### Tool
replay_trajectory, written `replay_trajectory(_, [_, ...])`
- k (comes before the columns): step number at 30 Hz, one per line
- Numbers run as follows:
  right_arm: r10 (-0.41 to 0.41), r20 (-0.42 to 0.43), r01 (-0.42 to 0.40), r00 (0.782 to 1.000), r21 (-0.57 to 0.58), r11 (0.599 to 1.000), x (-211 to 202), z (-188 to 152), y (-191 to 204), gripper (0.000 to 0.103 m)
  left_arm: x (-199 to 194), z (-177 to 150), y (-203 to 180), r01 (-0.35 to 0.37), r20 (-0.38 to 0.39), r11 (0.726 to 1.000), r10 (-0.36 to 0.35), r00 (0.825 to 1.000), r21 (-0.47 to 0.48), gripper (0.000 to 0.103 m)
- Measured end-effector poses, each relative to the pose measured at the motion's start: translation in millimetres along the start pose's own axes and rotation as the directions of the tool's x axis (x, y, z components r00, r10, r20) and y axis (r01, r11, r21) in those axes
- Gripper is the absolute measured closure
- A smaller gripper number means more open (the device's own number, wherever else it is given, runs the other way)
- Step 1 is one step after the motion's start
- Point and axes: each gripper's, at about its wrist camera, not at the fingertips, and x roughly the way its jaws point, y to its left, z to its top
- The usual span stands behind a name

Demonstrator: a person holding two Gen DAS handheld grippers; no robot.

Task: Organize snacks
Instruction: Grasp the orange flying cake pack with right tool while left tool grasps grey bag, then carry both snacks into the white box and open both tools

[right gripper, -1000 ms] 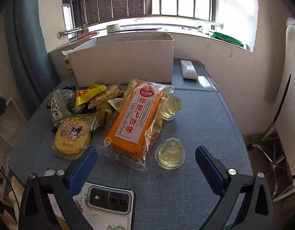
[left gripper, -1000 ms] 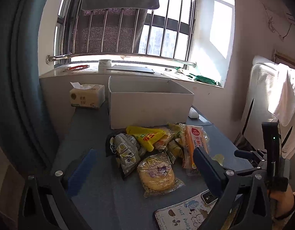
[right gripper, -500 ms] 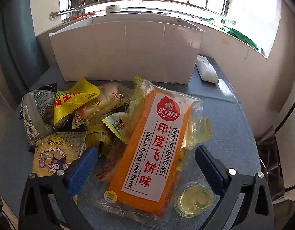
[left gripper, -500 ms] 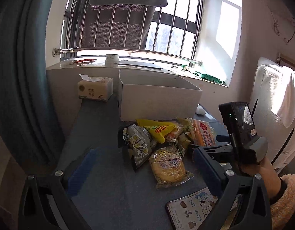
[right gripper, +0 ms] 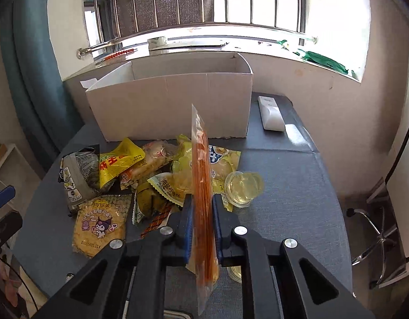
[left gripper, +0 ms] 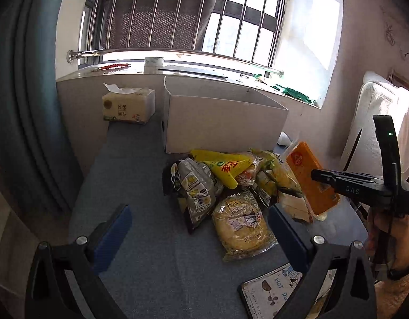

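Note:
My right gripper point(right gripper: 201, 210) is shut on the long orange flying-cake packet point(right gripper: 200, 164), which stands on edge, tilted up off the pile; the left wrist view shows the orange packet point(left gripper: 310, 183) lifted at the right. A heap of snacks lies on the blue-grey table point(right gripper: 284, 212): a yellow bag point(right gripper: 116, 162), a grey bag point(right gripper: 77, 175), a round cracker pack point(right gripper: 99, 223), a jelly cup point(right gripper: 243, 186). The open white cardboard box point(right gripper: 172, 106) stands behind them. My left gripper point(left gripper: 199, 228) hangs open above the table before the cracker pack point(left gripper: 240, 226).
A tissue pack point(left gripper: 128, 105) sits left of the box by the windowsill. A white remote point(right gripper: 271, 114) lies right of the box. A phone with a patterned case point(left gripper: 273, 292) lies at the near table edge. A white chair point(left gripper: 377, 122) stands at the right.
My right gripper closed on the orange packet and raised it onto its edge, uncovering the snacks beneath. The left gripper drifted down and nearer the pile.

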Motion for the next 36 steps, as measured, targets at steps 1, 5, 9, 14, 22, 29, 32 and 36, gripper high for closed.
replay_trajectory(1, [0.041, 0.006, -0.041, 0.999, 0.027, 0.999, -3.8, -0.2, -6.1, 0.09, 8.5, 4.0, 3.3, 0.032, -0.013, 0.999, -0.032, 0.999, -0.006, 0.0])
replay_trajectory(5, [0.161, 0.044, -0.165, 0.986, 0.108, 0.98, -17.8, -4.4, -27.0, 0.091, 50.1, 18.5, 18.1, 0.053, -0.096, 0.998, -0.055, 0.994, -0.02, 0.0])
replay_trajectory(9, [0.242, 0.073, -0.252, 0.967, 0.174, 0.952, -31.0, -12.7, -41.8, 0.091, 85.2, 29.0, 32.5, 0.068, -0.151, 0.998, -0.07, 0.986, -0.016, 0.0])
replay_trajectory(14, [0.257, 0.098, -0.272, 0.961, 0.206, 0.94, -45.4, -18.8, -53.7, 0.091, 125.2, 30.1, 45.3, 0.116, -0.251, 0.993, -0.121, 0.96, -0.034, 0.001])
replay_trajectory(22, [0.275, 0.094, -0.289, 0.957, 0.225, 0.93, -43.1, -23.6, -58.7, 0.091, 109.2, 32.0, 31.7, 0.166, -0.188, 0.984, -0.152, 0.97, 0.061, 0.059])
replay_trajectory(29, [0.328, 0.102, -0.343, 0.939, 0.237, 0.909, -32.8, -16.6, -55.5, 0.091, 47.0, 55.0, 30.3, 0.177, -0.016, 0.984, -0.177, 0.984, 0.033, 0.06])
replay_trajectory(32, [0.357, 0.118, -0.375, 0.927, 0.23, 0.898, -29.6, 1.8, -51.7, 0.09, 24.7, 81.2, 21.0, 0.181, 0.065, 0.981, -0.185, 0.981, 0.064, 0.06])
replay_trajectory(36, [0.355, 0.149, -0.379, 0.923, 0.178, 0.908, -26.8, 49.9, -43.6, 0.09, 23.0, 129.0, 10.2, 0.184, 0.127, 0.978, -0.196, 0.972, 0.098, 0.06])
